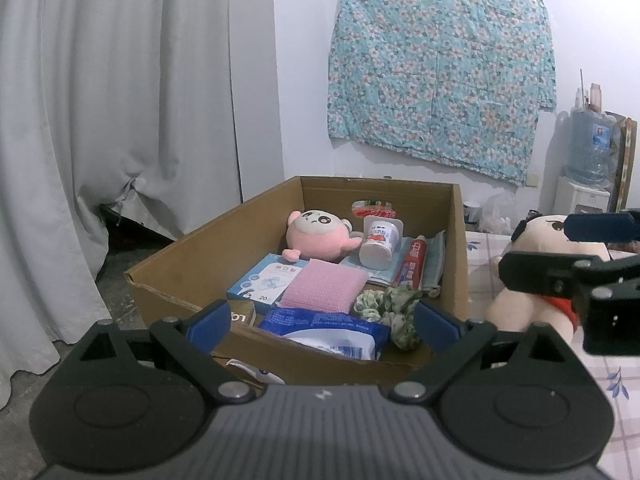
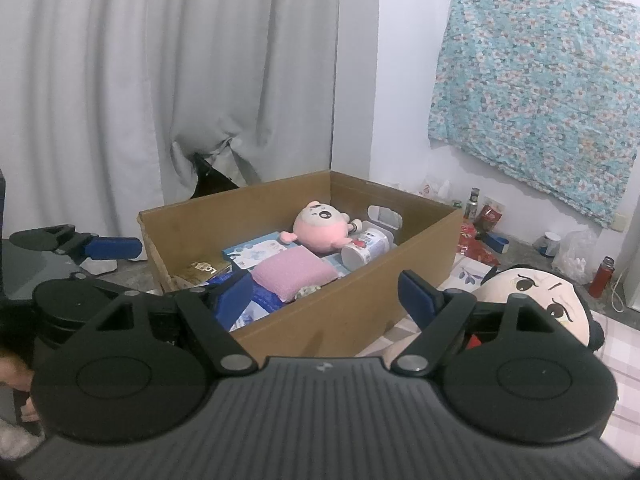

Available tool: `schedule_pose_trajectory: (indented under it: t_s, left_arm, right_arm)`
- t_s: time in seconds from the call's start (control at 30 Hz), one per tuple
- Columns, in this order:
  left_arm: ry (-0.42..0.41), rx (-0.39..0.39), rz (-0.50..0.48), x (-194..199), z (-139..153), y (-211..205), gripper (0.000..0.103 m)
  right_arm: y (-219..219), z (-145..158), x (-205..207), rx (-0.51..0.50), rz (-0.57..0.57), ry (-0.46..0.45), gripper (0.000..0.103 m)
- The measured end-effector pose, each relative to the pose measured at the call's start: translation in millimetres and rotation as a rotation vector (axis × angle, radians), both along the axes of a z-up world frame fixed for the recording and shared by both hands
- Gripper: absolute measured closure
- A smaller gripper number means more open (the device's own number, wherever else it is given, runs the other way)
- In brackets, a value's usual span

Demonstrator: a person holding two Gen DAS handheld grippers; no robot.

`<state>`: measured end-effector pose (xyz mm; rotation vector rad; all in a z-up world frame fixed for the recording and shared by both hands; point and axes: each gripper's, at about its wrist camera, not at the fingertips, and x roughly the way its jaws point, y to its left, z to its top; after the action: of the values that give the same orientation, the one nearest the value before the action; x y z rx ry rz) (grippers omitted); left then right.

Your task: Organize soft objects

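Note:
A brown cardboard box (image 1: 192,256) (image 2: 360,312) holds a pink plush toy (image 1: 316,240) (image 2: 324,228), a pink sponge (image 1: 324,288) (image 2: 292,272), a green floral scrunchie (image 1: 394,308), a blue wipes pack (image 1: 332,330) and other items. A cream plush doll (image 1: 532,280) (image 2: 532,296) with a red garment sits on the bed to the right of the box. My left gripper (image 1: 322,326) hovers open at the box's near rim, nothing between its fingers. My right gripper (image 2: 326,294) is open over the box's near right corner, beside the doll, and holds nothing.
Inside the box also lie a white cup (image 1: 378,244), a red toothpaste tube (image 1: 412,264) and a blue plaster box (image 1: 266,280). A grey curtain (image 1: 100,120) hangs left. A floral cloth (image 1: 440,80) is on the wall. A water dispenser (image 1: 588,160) stands far right.

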<state>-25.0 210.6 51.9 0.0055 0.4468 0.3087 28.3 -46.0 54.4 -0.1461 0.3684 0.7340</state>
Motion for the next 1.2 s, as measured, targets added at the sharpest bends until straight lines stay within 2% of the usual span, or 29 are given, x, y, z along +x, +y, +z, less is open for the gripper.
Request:
schedule_pose_trajectory:
  t_s: [1.2]
  left_arm:
    - [0.006,0.029,-0.005,1,1,11,0.002]
  right_arm:
    - [4,-3,-1,0.002,0.01,0.028,0.022]
